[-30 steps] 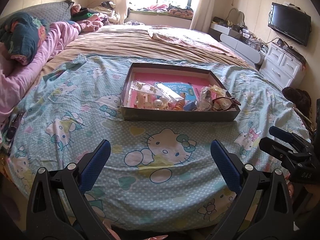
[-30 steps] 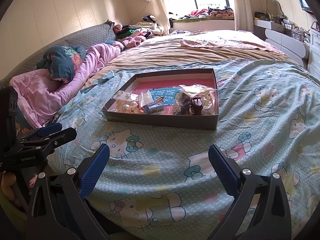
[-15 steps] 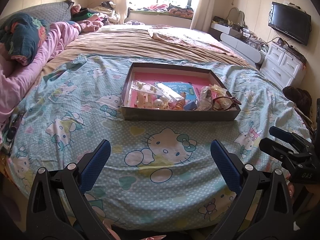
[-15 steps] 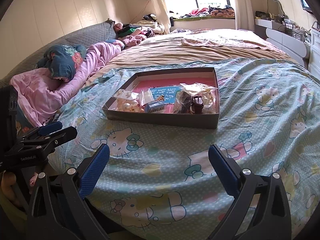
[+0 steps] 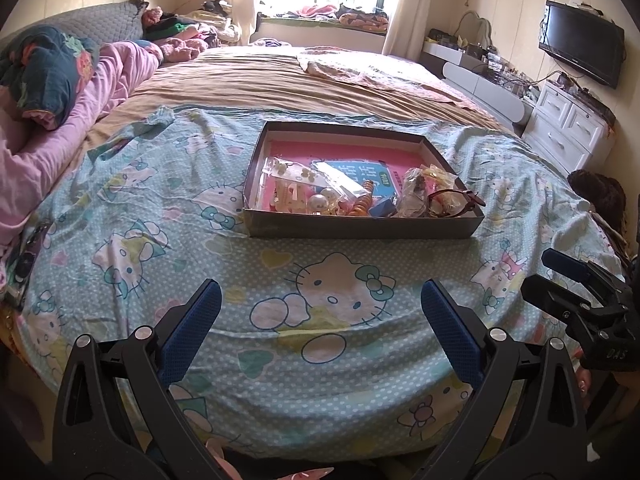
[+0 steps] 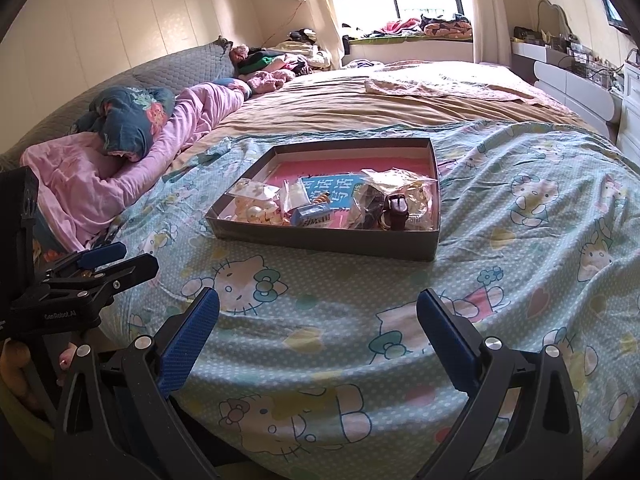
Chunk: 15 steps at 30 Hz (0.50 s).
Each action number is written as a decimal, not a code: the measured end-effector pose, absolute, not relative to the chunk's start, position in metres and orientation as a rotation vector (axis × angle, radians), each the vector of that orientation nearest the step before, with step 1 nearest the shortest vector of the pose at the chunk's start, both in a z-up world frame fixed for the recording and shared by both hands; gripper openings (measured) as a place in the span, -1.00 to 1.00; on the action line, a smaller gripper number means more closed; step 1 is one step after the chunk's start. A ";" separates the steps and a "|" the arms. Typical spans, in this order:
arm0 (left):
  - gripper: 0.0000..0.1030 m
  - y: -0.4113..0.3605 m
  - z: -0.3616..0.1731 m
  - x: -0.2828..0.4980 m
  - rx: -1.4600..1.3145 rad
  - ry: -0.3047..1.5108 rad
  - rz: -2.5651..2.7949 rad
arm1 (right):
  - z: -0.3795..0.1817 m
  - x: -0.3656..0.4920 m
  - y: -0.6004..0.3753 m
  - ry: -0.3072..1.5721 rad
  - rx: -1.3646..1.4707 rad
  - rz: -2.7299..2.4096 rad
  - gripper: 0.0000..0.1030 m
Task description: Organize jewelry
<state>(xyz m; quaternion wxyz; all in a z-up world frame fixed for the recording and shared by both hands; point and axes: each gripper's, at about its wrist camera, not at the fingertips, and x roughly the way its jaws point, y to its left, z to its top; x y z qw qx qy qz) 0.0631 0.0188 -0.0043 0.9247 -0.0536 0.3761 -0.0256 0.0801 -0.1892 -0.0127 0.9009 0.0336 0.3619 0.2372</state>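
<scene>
A shallow dark box (image 5: 360, 230) (image 6: 320, 240) with a pink floor lies on the cartoon-cat bedspread. Its near half holds jewelry: pearls (image 5: 319, 201), small plastic bags (image 6: 394, 184), an orange spiral piece (image 5: 362, 204), a dark red bangle (image 5: 450, 202) and a brown strap (image 6: 396, 210). My left gripper (image 5: 320, 314) hangs open over the bed's near edge, well short of the box. My right gripper (image 6: 318, 320) is open too, equally far back. Each one shows at the side of the other's view, with nothing between their fingers.
Pink bedding (image 5: 72, 120) and a dark floral pillow (image 6: 128, 120) lie along the left. A tan sheet (image 5: 300, 88) covers the far bed. White drawers (image 5: 568, 132) and a wall TV (image 5: 580, 56) stand at the right.
</scene>
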 end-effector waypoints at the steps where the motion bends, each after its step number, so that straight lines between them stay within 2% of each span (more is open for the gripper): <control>1: 0.82 0.020 -0.005 0.063 -0.111 0.774 -0.054 | -0.012 0.080 -0.189 0.748 0.068 0.491 0.91; 15: 0.82 0.024 -0.011 0.070 -0.138 0.806 -0.029 | -0.019 0.093 -0.205 0.757 0.082 0.429 0.91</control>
